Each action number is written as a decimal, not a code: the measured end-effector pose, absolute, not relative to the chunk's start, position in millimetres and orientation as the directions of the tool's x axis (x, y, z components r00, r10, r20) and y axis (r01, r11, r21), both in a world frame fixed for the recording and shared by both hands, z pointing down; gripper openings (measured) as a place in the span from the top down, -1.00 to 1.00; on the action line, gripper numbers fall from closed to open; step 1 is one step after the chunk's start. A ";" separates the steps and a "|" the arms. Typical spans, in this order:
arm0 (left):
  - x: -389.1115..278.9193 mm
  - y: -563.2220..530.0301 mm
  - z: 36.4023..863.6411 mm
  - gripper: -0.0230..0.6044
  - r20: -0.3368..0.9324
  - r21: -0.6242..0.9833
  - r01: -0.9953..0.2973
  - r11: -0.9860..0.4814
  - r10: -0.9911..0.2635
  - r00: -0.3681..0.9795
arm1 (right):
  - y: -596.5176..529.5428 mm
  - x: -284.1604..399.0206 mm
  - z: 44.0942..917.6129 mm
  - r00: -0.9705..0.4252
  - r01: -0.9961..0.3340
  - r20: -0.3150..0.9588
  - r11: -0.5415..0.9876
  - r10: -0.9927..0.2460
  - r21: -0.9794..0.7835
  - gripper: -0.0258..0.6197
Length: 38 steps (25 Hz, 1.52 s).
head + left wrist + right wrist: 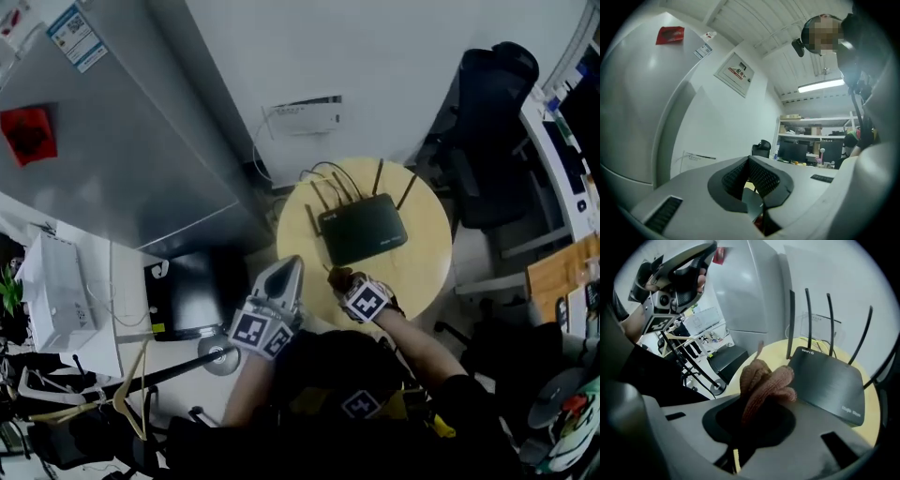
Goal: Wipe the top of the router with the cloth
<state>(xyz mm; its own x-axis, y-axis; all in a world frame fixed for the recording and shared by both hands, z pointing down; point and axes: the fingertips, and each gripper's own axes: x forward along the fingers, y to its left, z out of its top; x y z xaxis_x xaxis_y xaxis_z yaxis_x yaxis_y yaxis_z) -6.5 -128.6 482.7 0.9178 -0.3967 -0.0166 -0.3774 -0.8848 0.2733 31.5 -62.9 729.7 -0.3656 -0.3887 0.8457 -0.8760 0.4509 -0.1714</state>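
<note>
Just ahead of the right claw [757, 420] sits the black router [829, 380], flat on a round wooden table [776, 350] with its thin antennas standing up along the far edge. That claw is clamped on a brown knitted cloth [764, 380]. The cloth bunches up out of the jaws in fat folds and reaches the router's near left corner. Whether it actually touches the casing I cannot tell. From above, the right claw [342, 281] hangs over the near edge of the table [427, 272], its tip pointing at the router [364, 228], and the cloth [337, 277] shows as a small dark lump at its tip.

Off to the left of it, past the table's rim, the left claw [284, 277] is held up in the air, well apart from the router. Its own view shows that claw [749, 161] with the ribbed pads drawn together at the tips and nothing between them.

Beyond the left claw rises a big grey cabinet [112, 141], and a black office chair [487, 122] stands far off beyond the right claw.
</note>
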 end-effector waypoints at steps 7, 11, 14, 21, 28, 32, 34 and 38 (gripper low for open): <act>-19.5 -178.9 492.8 0.96 0.021 0.262 -0.221 -0.940 -0.223 0.975 | -130.0 -5.5 738.8 -0.287 -0.903 0.867 0.416 -0.408 -0.103 0.73; -38.5 -206.6 498.6 0.95 0.060 0.255 -0.177 -0.951 -0.167 0.984 | -173.4 1.5 757.2 -0.229 -0.957 0.880 0.261 -0.416 -0.126 0.73; -51.3 -222.3 498.8 0.95 0.064 0.267 -0.169 -0.949 -0.157 0.985 | -196.9 21.6 767.8 -0.160 -0.987 0.886 0.057 -0.436 -0.150 0.73; -64.9 -238.4 511.5 0.96 0.080 0.290 -0.146 -0.946 -0.128 0.989 | -196.1 50.2 789.8 -0.069 -0.858 0.913 -0.443 -0.403 -0.260 0.73; -59.0 -239.4 510.5 0.95 0.071 0.316 -0.099 -0.943 -0.080 0.994 | -182.3 57.3 795.0 -0.017 -0.634 0.901 -0.692 -0.433 -0.344 0.73; -54.7 -235.8 514.4 0.96 0.077 0.334 -0.075 -0.940 -0.051 0.996 | -173.6 57.7 796.5 -0.004 -0.591 0.903 -0.728 -0.429 -0.348 0.73; -51.6 -233.4 515.6 0.95 0.074 0.340 -0.065 -0.938 -0.042 0.996 | -172.0 58.1 795.8 -0.004 -0.599 0.903 -0.722 -0.429 -0.346 0.73; -46.7 -227.7 517.3 0.96 0.073 0.345 -0.050 -0.937 -0.026 0.997 | -164.8 55.4 795.8 -0.017 -0.610 0.906 -0.714 -0.422 -0.344 0.73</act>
